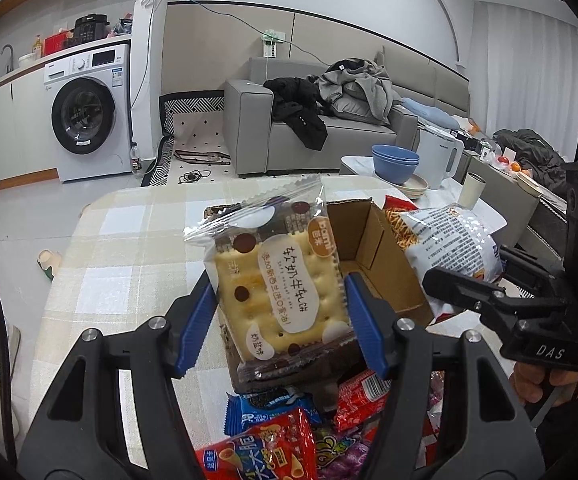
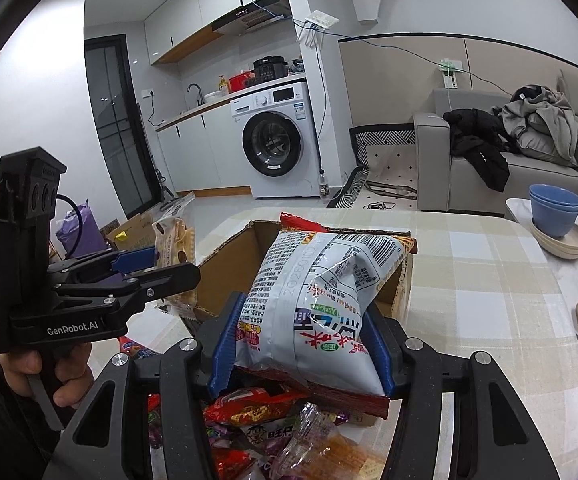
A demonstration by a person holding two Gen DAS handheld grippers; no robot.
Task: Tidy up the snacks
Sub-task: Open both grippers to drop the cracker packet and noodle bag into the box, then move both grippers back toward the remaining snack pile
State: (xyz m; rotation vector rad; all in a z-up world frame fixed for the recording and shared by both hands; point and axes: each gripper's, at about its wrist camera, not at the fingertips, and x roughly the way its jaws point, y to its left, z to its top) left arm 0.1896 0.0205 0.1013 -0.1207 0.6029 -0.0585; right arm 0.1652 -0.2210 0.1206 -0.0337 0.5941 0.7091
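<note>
Your left claw (image 1: 279, 316) is clamped on the clear-wrapped square cracker packet (image 1: 277, 280) and your right claw (image 2: 303, 344) on the puffy white crisp bag (image 2: 321, 292), which hangs nearer the open brown cardboard box (image 2: 225, 264) just beyond on the checked surface (image 2: 477, 280).

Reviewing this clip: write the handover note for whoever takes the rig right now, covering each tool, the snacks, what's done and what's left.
Left tool: shut on a cracker packet, held up in front of the cardboard box.
Right tool: shut on a grey chip bag, held over the box opening.
Box: open on the checked tablecloth; one red packet shows at its far edge.
Loose snack pile lies below both tools.
Done: two snacks picked up.
Left: put both in the box, then the pile.
</note>
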